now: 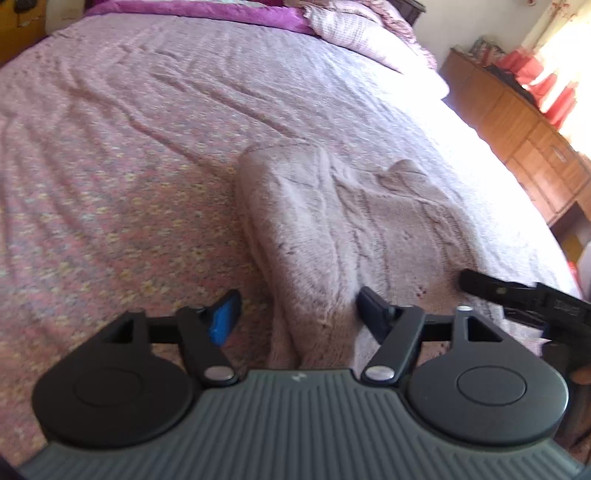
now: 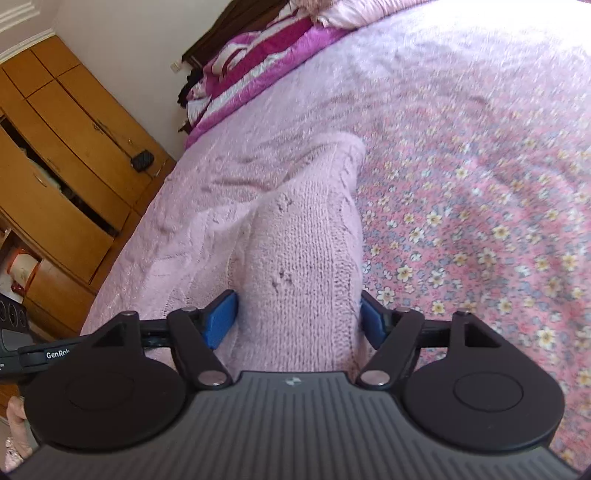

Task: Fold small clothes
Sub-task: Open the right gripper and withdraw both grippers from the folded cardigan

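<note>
A pale pink cable-knit sweater (image 1: pixel 332 221) lies on the flowered pink bed cover (image 1: pixel 110 184), with a folded ridge running toward the camera. My left gripper (image 1: pixel 299 315) is open and straddles the near end of that ridge, with a gap on each side of the cloth. In the right wrist view the same sweater (image 2: pixel 303 240) shows a thick folded band. My right gripper (image 2: pixel 297 321) stands open around the band, whose cloth nearly fills the space between the blue pads (image 2: pixel 221 321). The right gripper's black body (image 1: pixel 517 295) shows at the left wrist view's right edge.
Wooden cabinets (image 1: pixel 517 122) stand close along the bed's side, and again in the right wrist view (image 2: pixel 55 166). A purple blanket (image 2: pixel 258 55) and pillows (image 1: pixel 369 33) are piled at the head of the bed. The flowered cover (image 2: pixel 480 184) spreads wide beside the sweater.
</note>
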A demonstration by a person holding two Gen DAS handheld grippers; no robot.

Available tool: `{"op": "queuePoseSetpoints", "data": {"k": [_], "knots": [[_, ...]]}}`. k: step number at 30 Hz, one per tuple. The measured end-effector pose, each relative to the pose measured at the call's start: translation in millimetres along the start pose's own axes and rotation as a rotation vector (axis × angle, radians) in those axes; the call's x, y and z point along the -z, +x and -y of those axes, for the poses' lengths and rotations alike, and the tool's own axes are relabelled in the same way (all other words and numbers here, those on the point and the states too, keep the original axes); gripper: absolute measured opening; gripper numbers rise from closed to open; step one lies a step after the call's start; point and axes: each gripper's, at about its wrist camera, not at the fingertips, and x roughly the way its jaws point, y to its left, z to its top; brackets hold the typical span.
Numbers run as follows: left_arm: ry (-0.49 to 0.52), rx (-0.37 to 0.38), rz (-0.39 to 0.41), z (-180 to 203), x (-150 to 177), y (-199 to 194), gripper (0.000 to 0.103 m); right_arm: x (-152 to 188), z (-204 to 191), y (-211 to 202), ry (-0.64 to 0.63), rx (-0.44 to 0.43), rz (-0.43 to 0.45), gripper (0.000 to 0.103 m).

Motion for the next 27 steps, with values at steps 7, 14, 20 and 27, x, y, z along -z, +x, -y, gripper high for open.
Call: {"op": "queuePoseSetpoints", "data": {"k": [7, 14, 20, 27], "knots": [[0.007, -0.072, 0.026, 7, 15, -23, 0.081, 14, -18, -34, -0.119, 0.052, 0.089, 0.095], [0.025, -0.159, 0.040, 14, 46, -34, 0.084, 47, -40, -53, -0.277, 0.127, 0.129, 0.102], [0.060, -0.233, 0.059, 30, 68, -32, 0.084, 76, -41, -53, -0.274, 0.192, 0.096, 0.103], [0.078, -0.282, 0.039, 43, 88, -18, 0.084, 99, -44, -42, -0.302, 0.272, 0.044, 0.103]]}}
